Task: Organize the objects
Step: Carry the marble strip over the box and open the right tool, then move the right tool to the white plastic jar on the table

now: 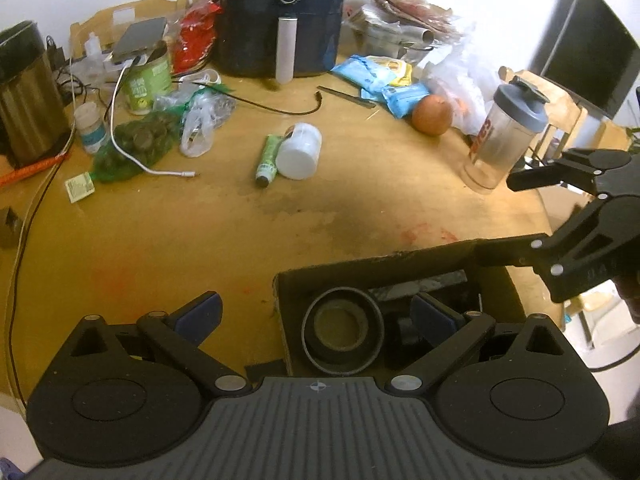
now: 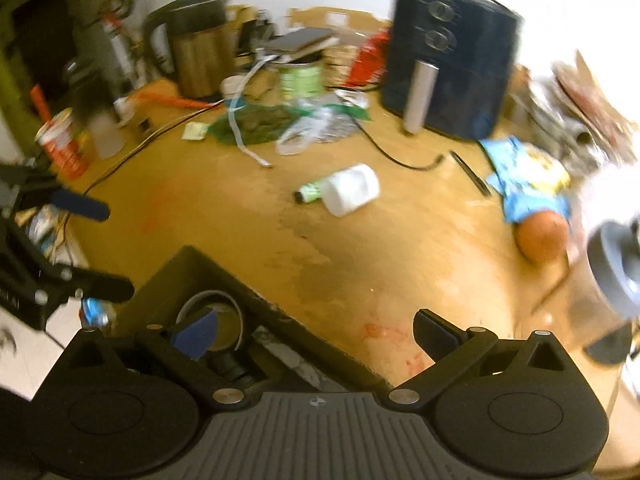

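While both claws hang with jaws spread wide and nothing between their pads, the round wooden worktop spreads beneath them, its yellow-brown surface worn, with a dark stain and faint red smears near the middle. At the far edge stands a tall dark air fryer with two round dials and a pale cylindrical handle. At the far left stands a brushed-metal kettle, and at the right a clear shaker bottle with a grey lid stands upright beside a round orange onion.

At the near edge sits an open cardboard box, rectangular, with rough torn rims. Inside it lies a dark ring-shaped roll of tape, flat on its side with its hole facing up.

The left claw straddles the box's left wall, one blue pad over bare wood and the other inside the box just right of the roll. The right claw straddles the box's right wall, its left pad over the roll.

Mid-worktop lies a white plastic jar on its side, base pointing near, touching a slim green tube whose long axis runs near to far, black cap nearest.
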A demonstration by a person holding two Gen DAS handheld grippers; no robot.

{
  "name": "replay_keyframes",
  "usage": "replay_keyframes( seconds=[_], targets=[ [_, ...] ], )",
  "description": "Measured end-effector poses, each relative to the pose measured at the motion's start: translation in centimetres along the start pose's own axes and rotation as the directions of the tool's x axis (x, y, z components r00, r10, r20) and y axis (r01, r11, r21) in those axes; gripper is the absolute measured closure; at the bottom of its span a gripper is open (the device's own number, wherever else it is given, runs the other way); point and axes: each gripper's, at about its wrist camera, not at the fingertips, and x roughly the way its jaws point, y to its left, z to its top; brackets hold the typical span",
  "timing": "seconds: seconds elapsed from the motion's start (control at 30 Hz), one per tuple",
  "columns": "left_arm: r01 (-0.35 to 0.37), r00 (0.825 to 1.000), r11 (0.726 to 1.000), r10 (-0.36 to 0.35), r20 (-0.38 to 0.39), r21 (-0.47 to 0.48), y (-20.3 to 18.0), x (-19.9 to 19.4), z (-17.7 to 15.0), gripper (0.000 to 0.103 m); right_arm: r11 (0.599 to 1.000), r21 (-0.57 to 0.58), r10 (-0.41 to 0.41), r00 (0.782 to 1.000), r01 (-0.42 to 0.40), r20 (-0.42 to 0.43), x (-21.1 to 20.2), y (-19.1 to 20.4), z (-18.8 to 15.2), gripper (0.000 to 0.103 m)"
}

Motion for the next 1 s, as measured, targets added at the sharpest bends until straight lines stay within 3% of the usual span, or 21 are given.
replay_keyframes(
  seconds=[0.13, 0.27, 0.63, 0.87, 1.0],
  targets=[
    [0.000, 1.000, 1.000, 0.000, 0.011, 0.015, -0.3, 0.1, 0.6, 0.001, 0.996, 0.089, -0.030, 1.000, 0.029, 0.007, 0.1, -0.9, -0.4, 0.000],
    [-0.045, 0.999, 0.998, 0.044, 0.017, 0.033, -0.6, 0.6, 1.1, 0.001, 0.992, 0.092, -0.087, 0.996, 0.087, -0.007, 0.5, -0.9, -0.4, 0.000],
    [-0.090, 0.996, 0.996, 0.090, 0.025, 0.019, -0.2, 1.8, 2.5, 0.001, 0.991, 0.109, -0.074, 0.995, 0.081, -0.069, 1.9, -1.7, 1.1, 0.000],
    [-0.074, 0.997, 0.997, 0.074, 0.007, 0.010, 0.4, 2.4, 3.0, 0.001, 0.989, 0.124, -0.069, 0.992, 0.082, -0.109, 3.2, -2.3, 1.5, 0.000],
    [-0.007, 0.999, 1.000, 0.007, -0.036, -0.001, 0.9, 2.9, 3.4, 0.001, 0.979, 0.202, 0.002, 0.993, 0.023, -0.120, 3.9, -3.3, 1.8, 0.000]
  ],
)
